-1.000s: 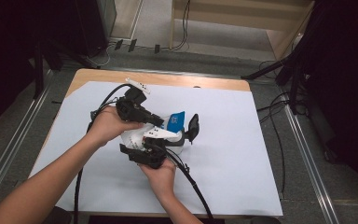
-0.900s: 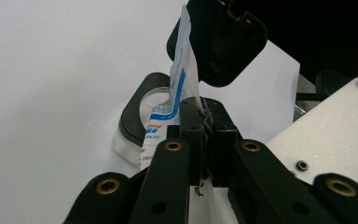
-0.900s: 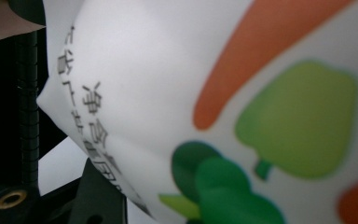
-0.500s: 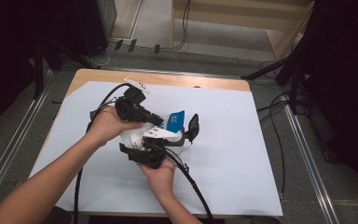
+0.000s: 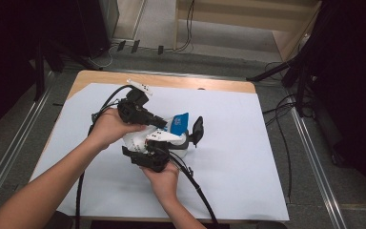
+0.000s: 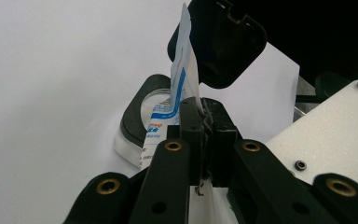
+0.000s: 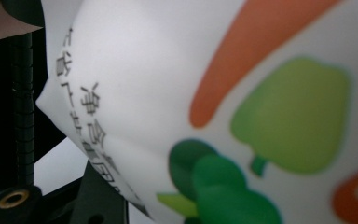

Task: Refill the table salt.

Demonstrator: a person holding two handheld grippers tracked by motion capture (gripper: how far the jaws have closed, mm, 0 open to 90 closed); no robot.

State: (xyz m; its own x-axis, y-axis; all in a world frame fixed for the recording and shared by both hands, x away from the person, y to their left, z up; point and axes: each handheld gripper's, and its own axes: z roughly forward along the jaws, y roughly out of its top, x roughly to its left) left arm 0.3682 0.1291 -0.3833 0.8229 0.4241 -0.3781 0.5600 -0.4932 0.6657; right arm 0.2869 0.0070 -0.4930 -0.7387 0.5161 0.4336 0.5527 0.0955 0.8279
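Observation:
My left gripper (image 5: 164,125) (image 6: 205,116) is shut on the lower end of a thin blue-and-white sachet (image 5: 178,123) (image 6: 179,84), which stands upright. The sachet's top is over the round black-rimmed mouth (image 6: 156,105) of a white container (image 5: 178,145), whose black flip lid (image 5: 198,130) (image 6: 223,42) hangs open. My right gripper (image 5: 164,148) is shut on this container from the near side. In the right gripper view its white label (image 7: 191,84) with printed vegetables and dark characters sits close up, against one black finger (image 7: 23,116).
A white sheet (image 5: 248,143) covers the wooden table (image 5: 100,76). Black cables (image 5: 198,188) trail from both grippers towards the near edge. Metal rails (image 5: 314,157) and floor cables flank the table. Both forearms come in from the bottom left.

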